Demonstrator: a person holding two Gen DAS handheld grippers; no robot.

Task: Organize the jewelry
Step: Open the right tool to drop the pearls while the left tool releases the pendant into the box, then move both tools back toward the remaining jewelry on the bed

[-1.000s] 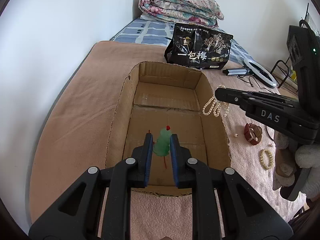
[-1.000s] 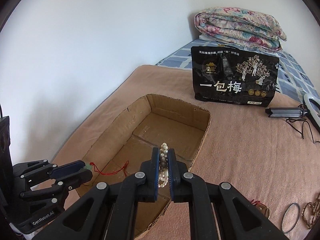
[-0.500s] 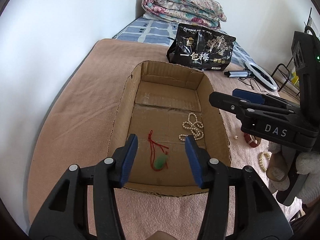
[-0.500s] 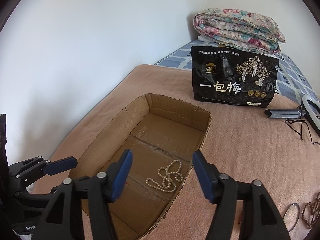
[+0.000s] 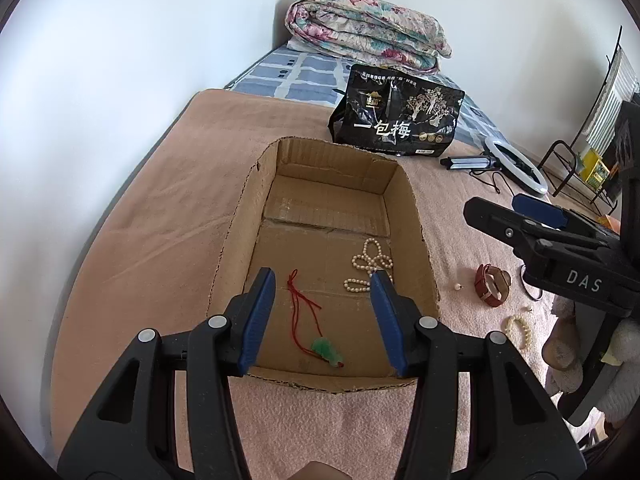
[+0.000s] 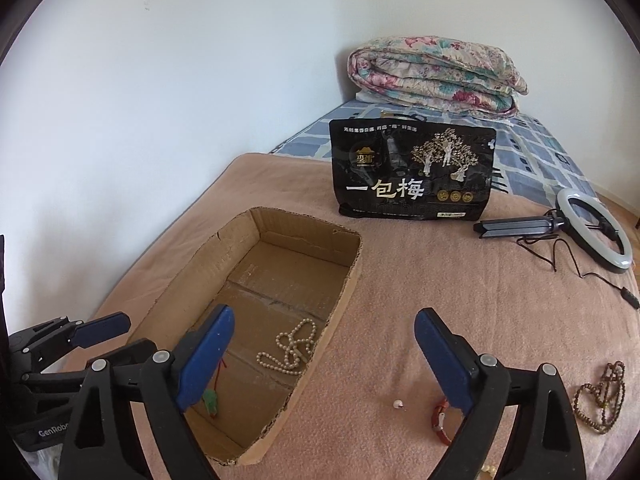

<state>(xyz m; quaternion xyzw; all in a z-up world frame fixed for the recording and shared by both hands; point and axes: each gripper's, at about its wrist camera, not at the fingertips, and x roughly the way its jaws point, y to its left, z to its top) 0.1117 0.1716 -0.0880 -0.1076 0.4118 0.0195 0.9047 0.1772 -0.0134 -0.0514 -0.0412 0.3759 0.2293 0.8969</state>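
An open cardboard box (image 5: 416, 216) (image 6: 352, 276) sits on the pink blanket. On its floor lie a green pendant on a red cord (image 5: 328, 350) (image 6: 211, 400) and a pearl necklace (image 5: 370, 264) (image 6: 292, 348). My left gripper (image 5: 322, 280) hangs open over the box's near end, above the pendant and holding nothing. My right gripper (image 6: 325, 314) is over the box's right wall, its jaws opening wide with nothing between them. On the blanket to the right lie a brown strap (image 5: 492, 290), a loose pearl (image 6: 397, 403), a white bead bracelet (image 5: 518, 330) and a brown bead string (image 6: 600, 400).
A black snack bag (image 5: 396, 128) stands behind the box. A ring light on a folded tripod (image 5: 516, 164), with its cable, lies at the back right. A folded floral quilt (image 5: 368, 32) is at the head of the bed. The white wall runs along the left.
Both grippers have opened. The green pendant has dropped from the left one and the pearl necklace from the right one onto the box floor. The right gripper has drawn back to the right.
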